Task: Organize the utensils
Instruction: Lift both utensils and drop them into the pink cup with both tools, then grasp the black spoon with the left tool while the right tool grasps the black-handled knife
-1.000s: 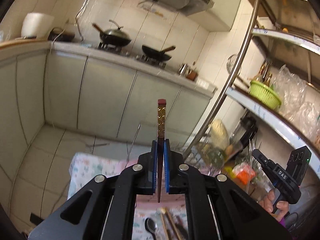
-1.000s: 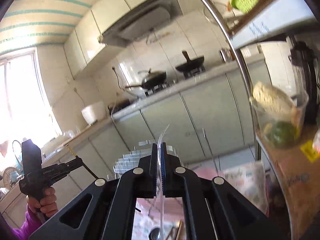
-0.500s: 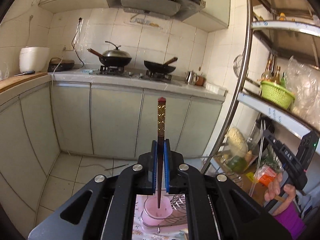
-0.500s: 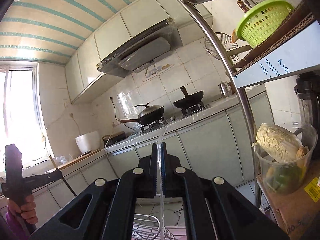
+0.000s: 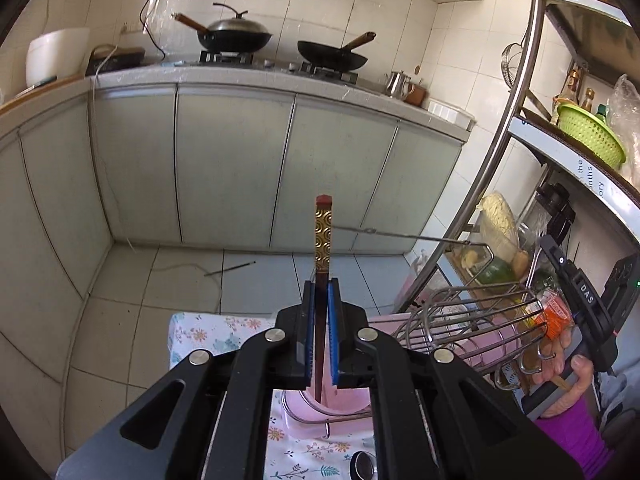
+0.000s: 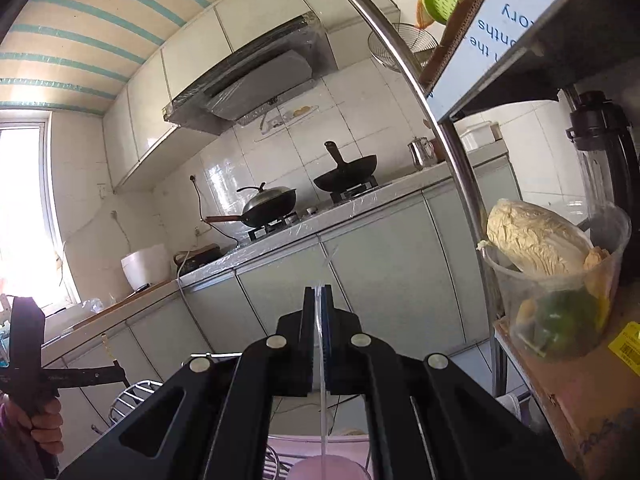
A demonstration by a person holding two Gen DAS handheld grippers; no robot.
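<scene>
Chopsticks [image 5: 322, 240], dark red with a gold-patterned upper section, are standing upright between the blue pads of the left gripper [image 5: 321, 300], whose jaws we are seeing clamped on them. Their lower tip is hanging just over the mouth of a pink cup [image 5: 324, 404] sitting in a wire rack [image 5: 460, 316] on a floral tablecloth [image 5: 208, 332]. A spoon [image 5: 362, 466] is lying on the cloth near the bottom edge.

We are noting the right gripper [image 6: 317, 304] pinched on a thin clear utensil [image 6: 323, 412], possibly plastic; we cannot tell its type. Its lower end is pointing down toward a pink cup [image 6: 328, 468] below.

Surroundings: a steel shelf post [image 5: 496, 148] is curving close on the right, with a green basket [image 5: 590, 136] on the shelf and a clear tub of vegetables [image 6: 556, 280] just beside the right gripper. Two woks [image 5: 236, 36] are sitting on the stove behind. A hand [image 5: 560, 368] in a purple sleeve is gripping the right tool's handle.
</scene>
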